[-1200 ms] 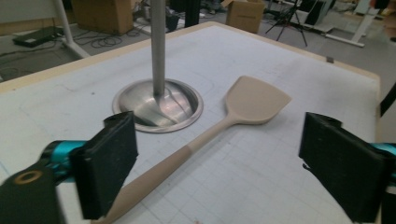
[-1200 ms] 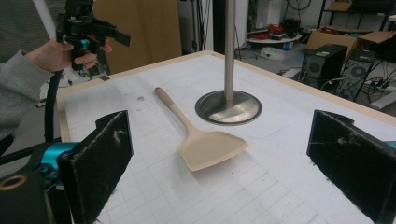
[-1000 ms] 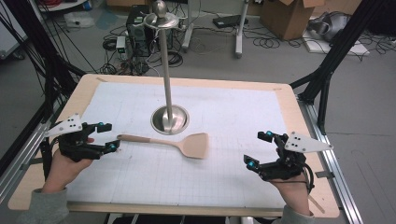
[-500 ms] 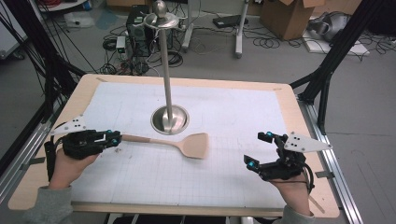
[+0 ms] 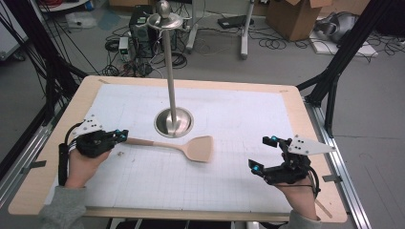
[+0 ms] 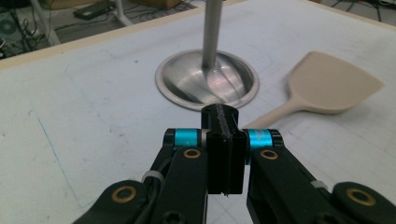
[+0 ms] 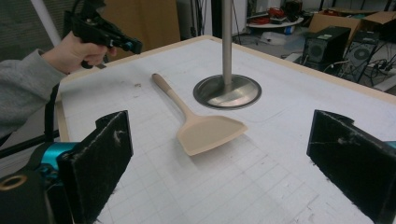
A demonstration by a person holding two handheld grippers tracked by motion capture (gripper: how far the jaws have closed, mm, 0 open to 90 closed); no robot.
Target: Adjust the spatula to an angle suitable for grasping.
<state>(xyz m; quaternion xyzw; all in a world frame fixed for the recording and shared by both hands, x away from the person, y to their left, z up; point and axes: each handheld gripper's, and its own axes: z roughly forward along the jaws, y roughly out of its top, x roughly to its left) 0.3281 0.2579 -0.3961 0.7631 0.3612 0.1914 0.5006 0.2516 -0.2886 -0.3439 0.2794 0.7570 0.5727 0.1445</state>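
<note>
Spatula [image 5: 186,147], smooth beige, flat trapezoid blade, round handle.

A metal stand [image 5: 173,121] rises from its round base near the table's [image 5: 296,112] centre. Just beside the base, at its five o'clock, lies a beige spatula [image 5: 191,148], blade toward three o'clock and handle running to nine o'clock. The left gripper [image 5: 122,136] sits at the handle's end, its jaws having just been closing on it. The right gripper [image 5: 263,153] rests at the spatula's four o'clock, well apart, jaws spread.
</note>
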